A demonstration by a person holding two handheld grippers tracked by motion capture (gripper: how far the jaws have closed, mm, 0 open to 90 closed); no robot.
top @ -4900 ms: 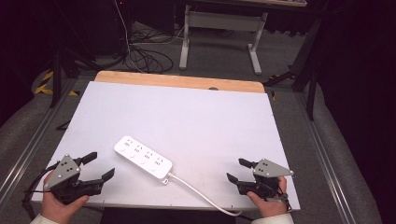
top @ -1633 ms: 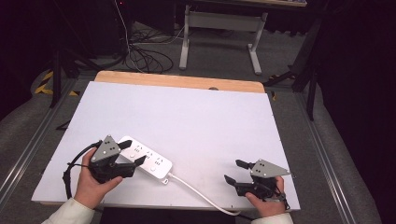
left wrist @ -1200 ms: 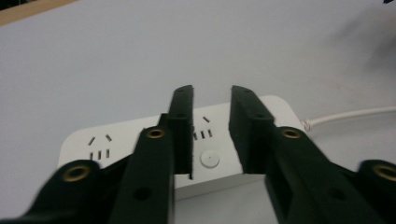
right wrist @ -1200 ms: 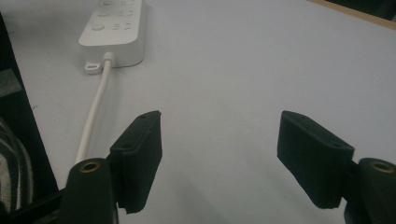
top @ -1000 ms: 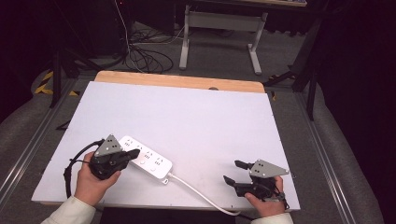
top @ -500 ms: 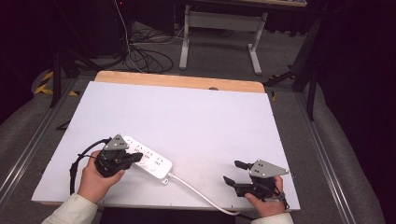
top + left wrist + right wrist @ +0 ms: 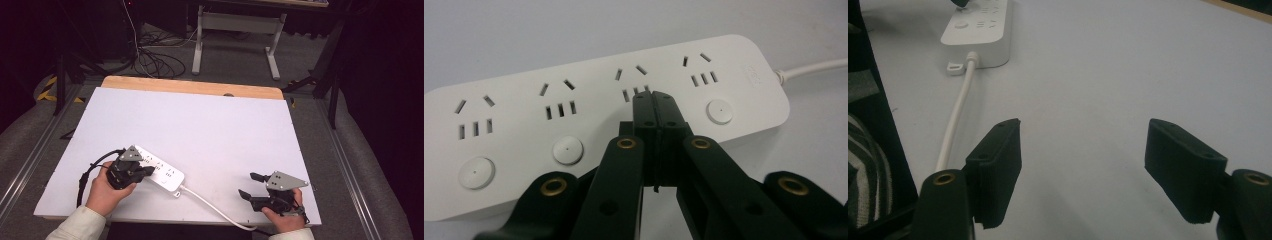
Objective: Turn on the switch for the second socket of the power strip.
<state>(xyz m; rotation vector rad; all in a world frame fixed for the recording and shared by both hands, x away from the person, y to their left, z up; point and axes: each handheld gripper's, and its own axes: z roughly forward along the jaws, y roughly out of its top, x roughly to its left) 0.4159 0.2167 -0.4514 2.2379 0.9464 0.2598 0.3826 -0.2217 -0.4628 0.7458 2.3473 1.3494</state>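
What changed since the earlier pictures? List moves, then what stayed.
The left gripper moved from the table's near-left corner to the white plastic power strip, shutting its jaws over the switch buttons. The right gripper stayed open; strip and white cord kept their places.

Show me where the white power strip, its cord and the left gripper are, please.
white power strip [image 7: 589,115], left gripper view, on its top face between two sockets.
cord [image 7: 955,125], right gripper view, midway along its length.
left gripper [image 7: 655,107], left gripper view, at its closed jaw tips.
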